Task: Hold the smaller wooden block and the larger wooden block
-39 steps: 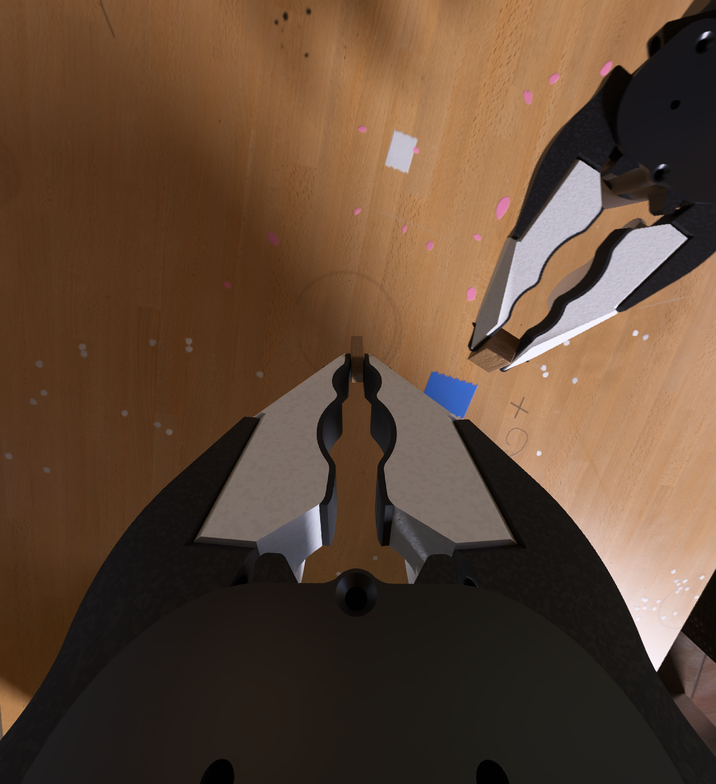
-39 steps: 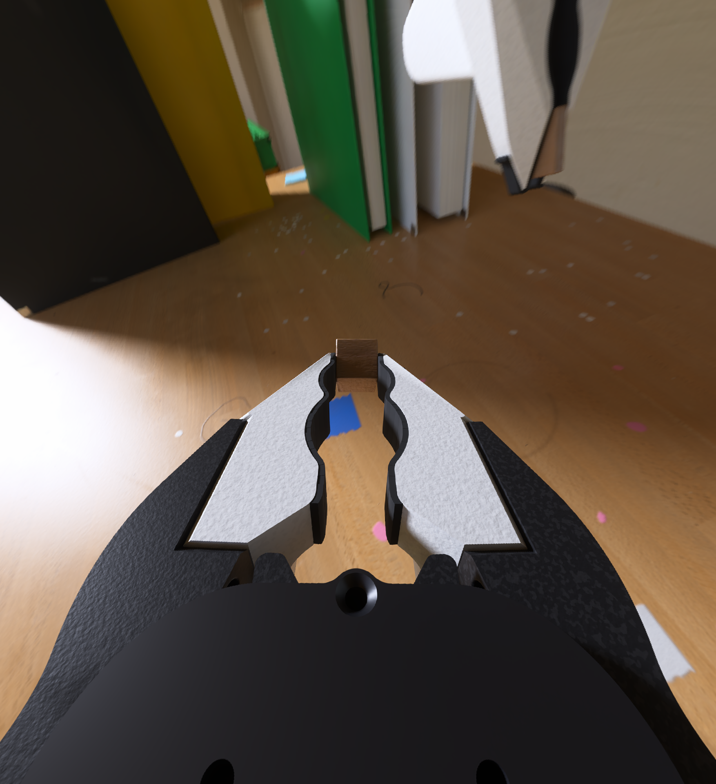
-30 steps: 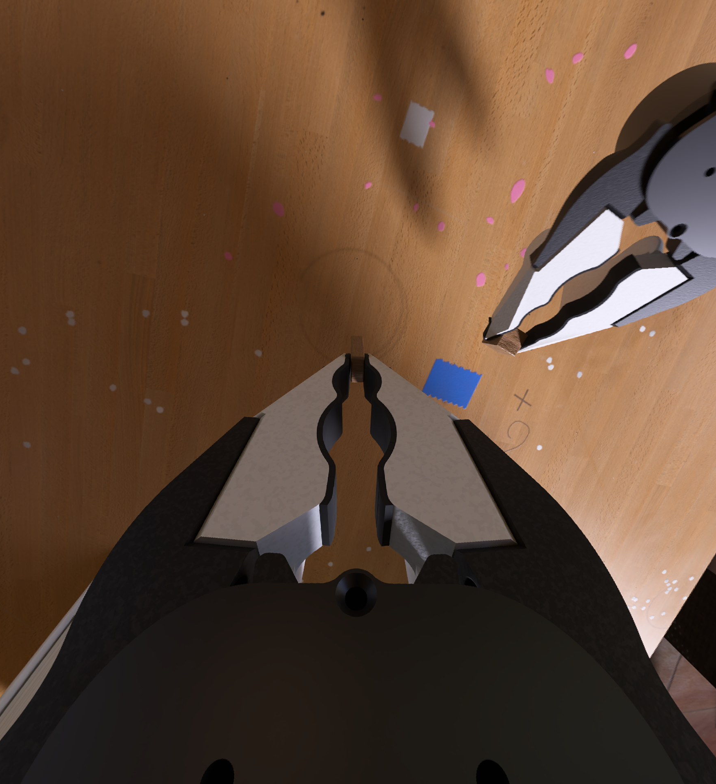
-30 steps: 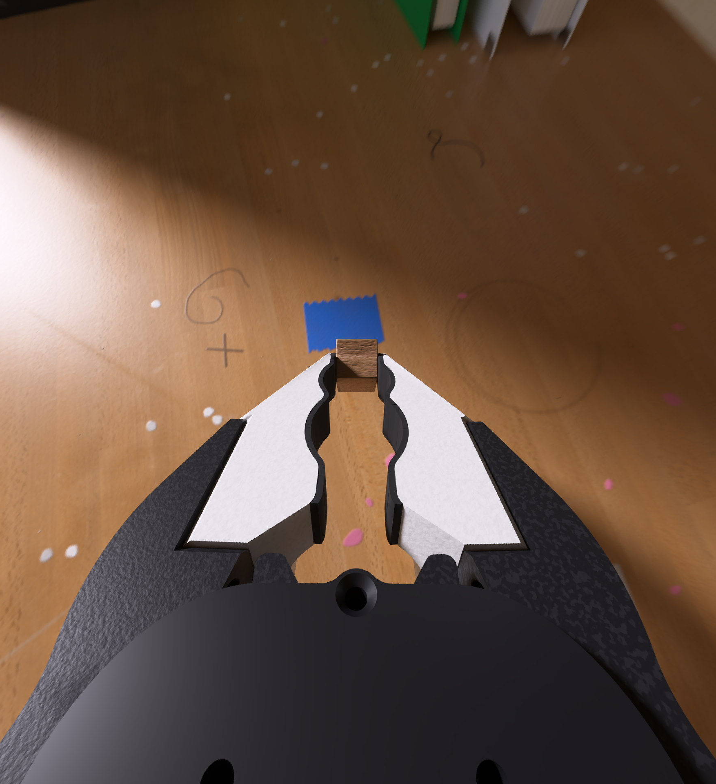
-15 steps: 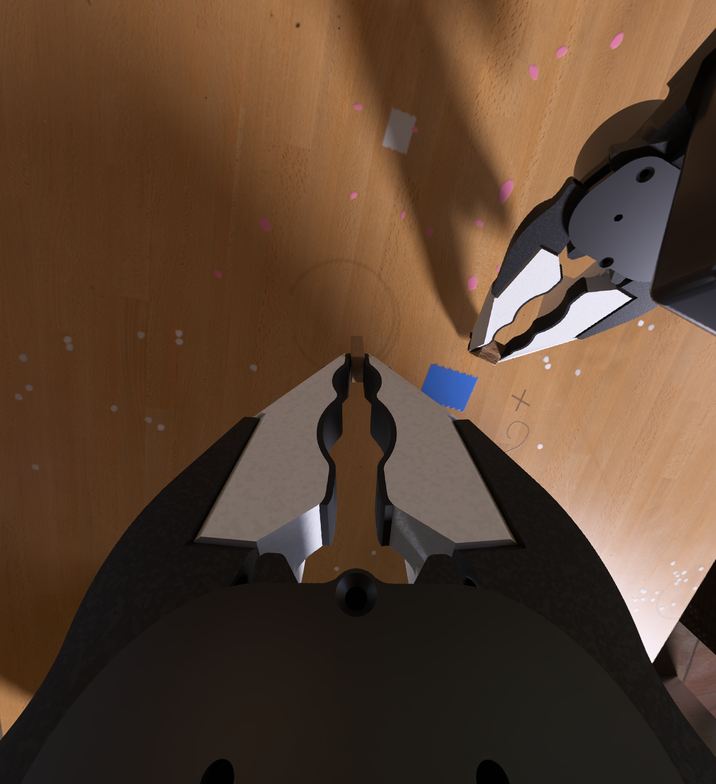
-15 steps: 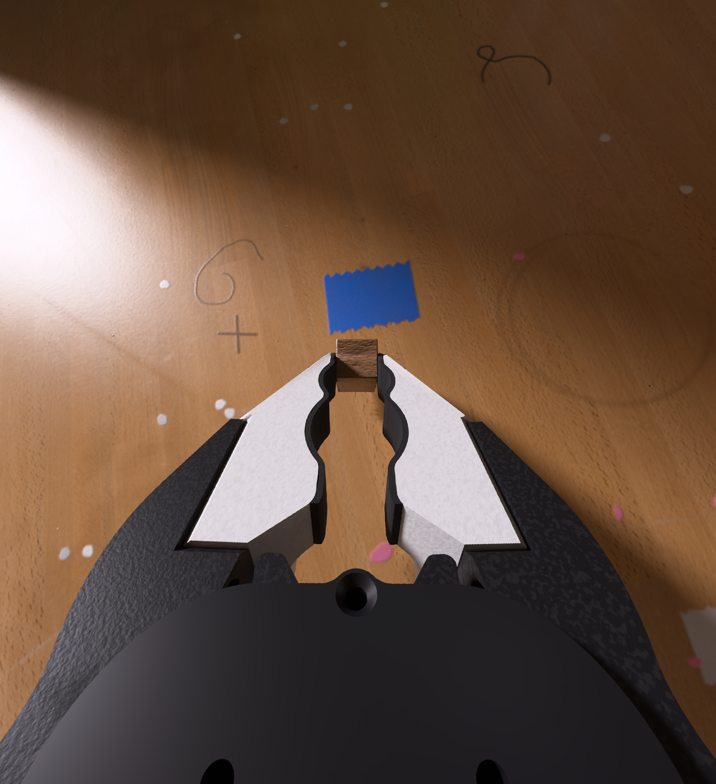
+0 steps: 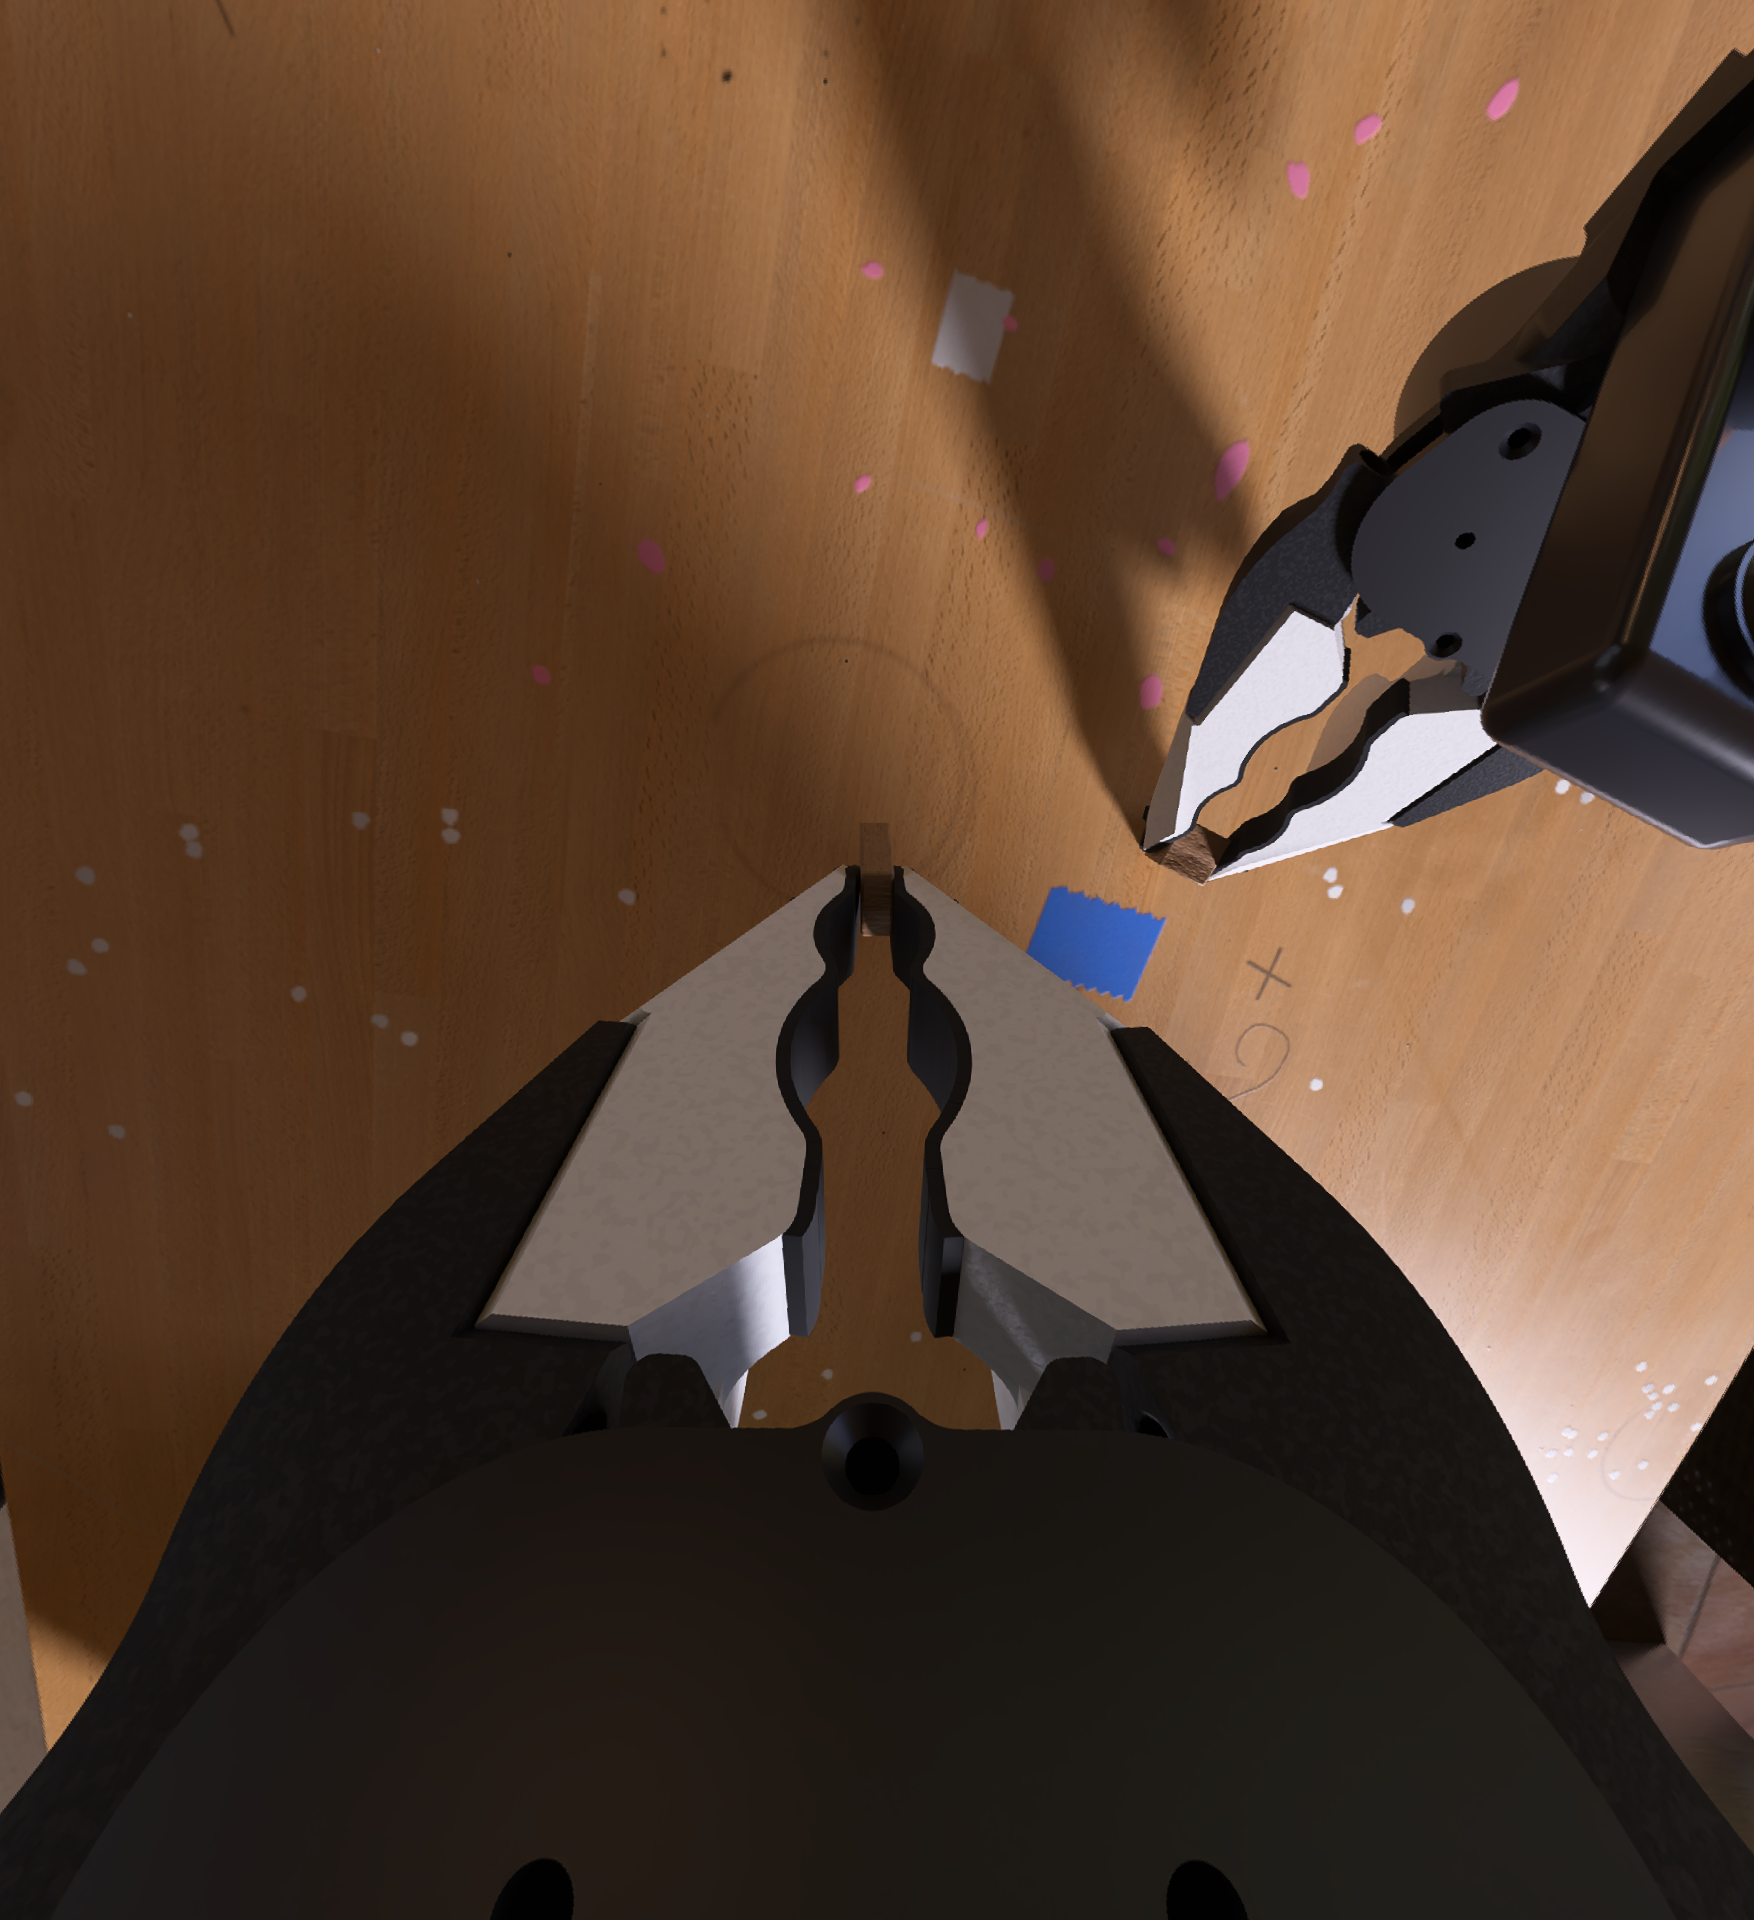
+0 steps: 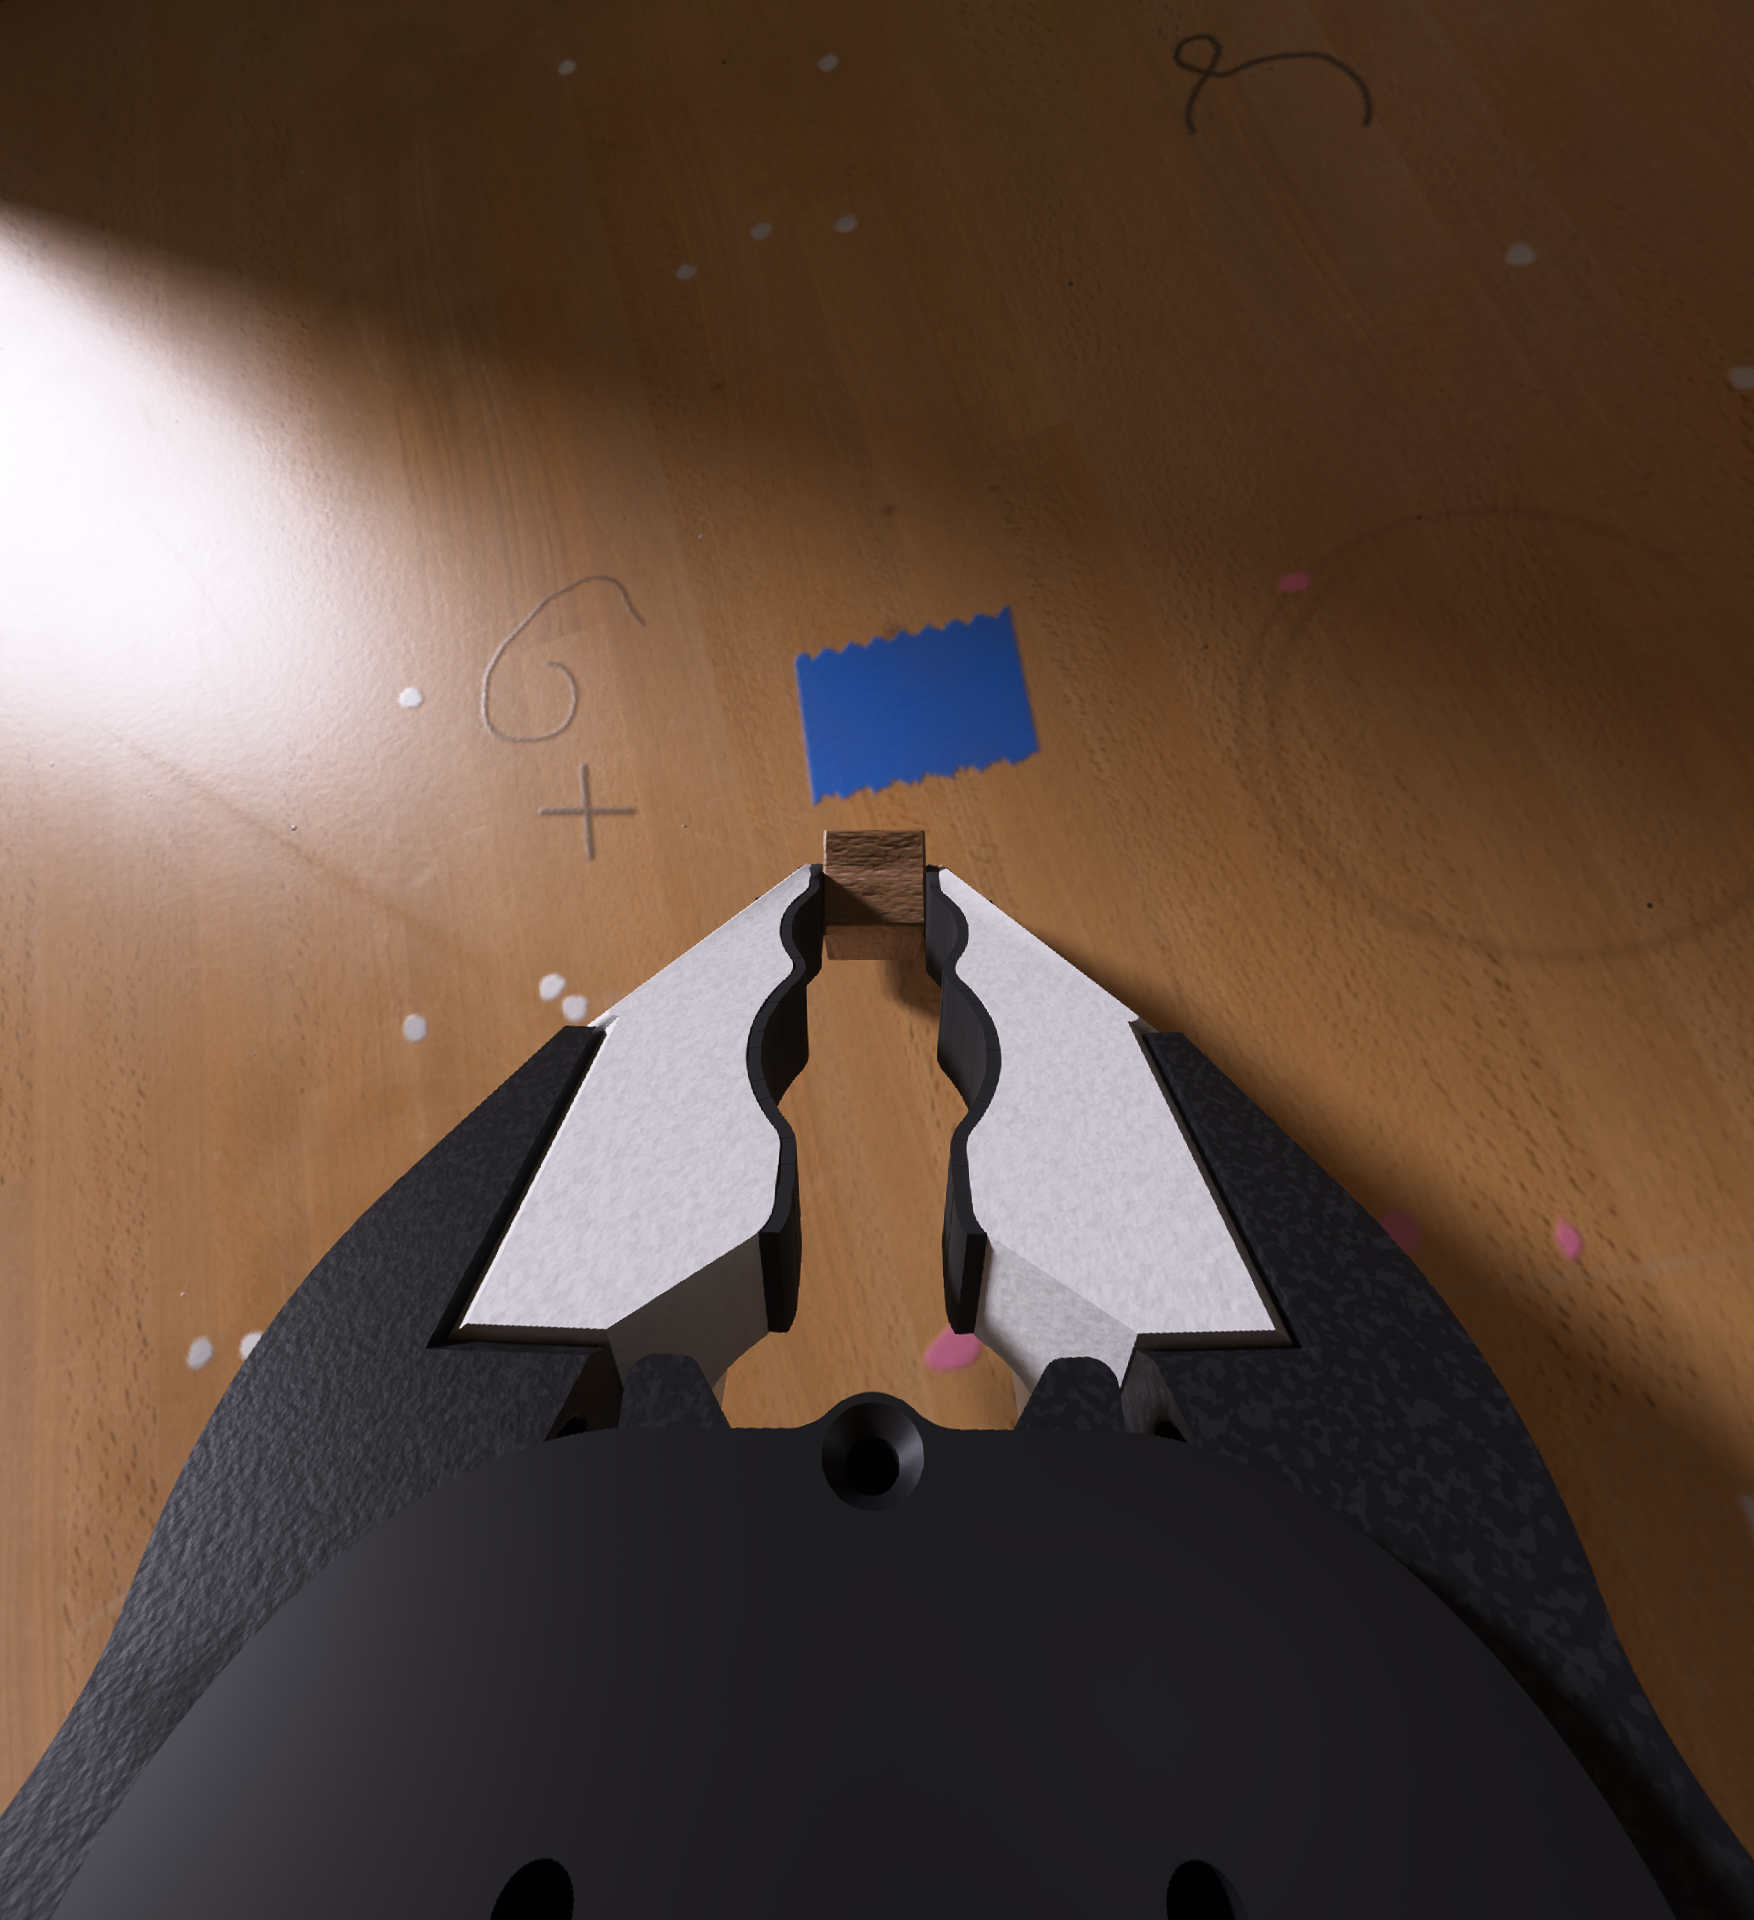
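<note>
My left gripper (image 7: 874,881) is shut on the smaller wooden block (image 7: 874,844), a thin brown piece pinched at its fingertips, and holds it above the wooden table (image 7: 437,520). My right gripper (image 8: 874,888) is shut on the larger wooden block (image 8: 874,864), a brown cube between its fingertips. It points down at the table, just short of a blue tape patch (image 8: 914,707). The left wrist view shows the right gripper (image 7: 1187,858) at the right, its tip low over the tabletop where its shadow meets it.
The blue tape patch (image 7: 1096,943) lies between the two grippers. A grey tape piece (image 7: 972,327) lies farther off. Pencil marks (image 8: 561,707), pink and white specks and a faint ring (image 8: 1538,727) mark the table. The table's edge (image 7: 1631,1455) runs at the right.
The right gripper has tipped down from facing the books and dropped toward the table, closing on the blue tape patch, block still held. The left gripper has barely moved.
</note>
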Controlling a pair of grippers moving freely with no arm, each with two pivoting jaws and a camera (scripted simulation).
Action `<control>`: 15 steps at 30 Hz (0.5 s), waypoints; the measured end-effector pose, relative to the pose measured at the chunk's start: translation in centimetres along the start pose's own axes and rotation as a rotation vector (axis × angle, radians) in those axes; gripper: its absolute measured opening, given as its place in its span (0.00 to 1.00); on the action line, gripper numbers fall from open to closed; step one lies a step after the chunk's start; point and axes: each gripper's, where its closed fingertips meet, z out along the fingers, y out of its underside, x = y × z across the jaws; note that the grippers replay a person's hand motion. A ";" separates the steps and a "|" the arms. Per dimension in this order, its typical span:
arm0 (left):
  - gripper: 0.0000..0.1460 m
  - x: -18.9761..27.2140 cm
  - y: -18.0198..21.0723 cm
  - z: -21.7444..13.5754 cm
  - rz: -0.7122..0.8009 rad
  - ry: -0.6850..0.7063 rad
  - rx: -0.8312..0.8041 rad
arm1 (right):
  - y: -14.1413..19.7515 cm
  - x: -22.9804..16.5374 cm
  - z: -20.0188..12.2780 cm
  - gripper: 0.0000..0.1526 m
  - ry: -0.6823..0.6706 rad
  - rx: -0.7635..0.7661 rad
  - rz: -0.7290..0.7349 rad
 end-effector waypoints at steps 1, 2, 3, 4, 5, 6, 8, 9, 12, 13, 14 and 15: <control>0.03 0.0 0.0 -0.1 0.001 -0.001 0.000 | 0.0 0.1 0.0 0.12 0.004 -0.002 0.001; 0.03 0.0 0.0 -0.1 0.000 -0.001 0.000 | 0.0 0.1 0.0 0.12 0.004 -0.003 0.003; 0.03 0.0 0.0 -0.1 0.000 -0.001 -0.001 | 0.0 0.1 0.0 0.12 0.001 -0.002 0.006; 0.03 0.0 0.0 -0.1 0.001 -0.001 -0.001 | 0.0 0.1 0.0 0.12 -0.002 -0.001 0.011; 0.03 0.1 0.0 -0.2 0.001 -0.002 -0.003 | 0.1 0.1 0.0 0.12 -0.005 0.000 0.016; 0.03 0.1 0.1 -0.2 0.001 -0.002 -0.004 | 0.1 0.1 0.0 0.12 -0.008 0.000 0.019; 0.03 0.1 0.1 -0.2 0.001 -0.005 -0.005 | 0.1 0.1 -0.1 0.12 -0.011 -0.002 0.023; 0.03 0.1 0.1 -0.2 0.001 -0.005 -0.004 | 0.1 0.1 -0.2 0.12 -0.010 -0.004 0.021; 0.03 0.1 0.2 -0.3 -0.002 -0.006 0.000 | 0.0 0.3 -0.4 0.12 -0.008 0.001 0.028; 0.03 0.1 0.3 -0.4 -0.005 -0.007 0.001 | 0.0 0.3 -0.4 0.12 -0.012 0.002 0.032; 0.03 0.1 0.3 -0.4 -0.008 -0.008 0.001 | 0.1 0.3 -0.4 0.12 -0.016 0.000 0.036; 0.03 0.1 0.3 -0.5 -0.011 -0.008 0.000 | 0.1 0.3 -0.4 0.12 -0.018 -0.004 0.036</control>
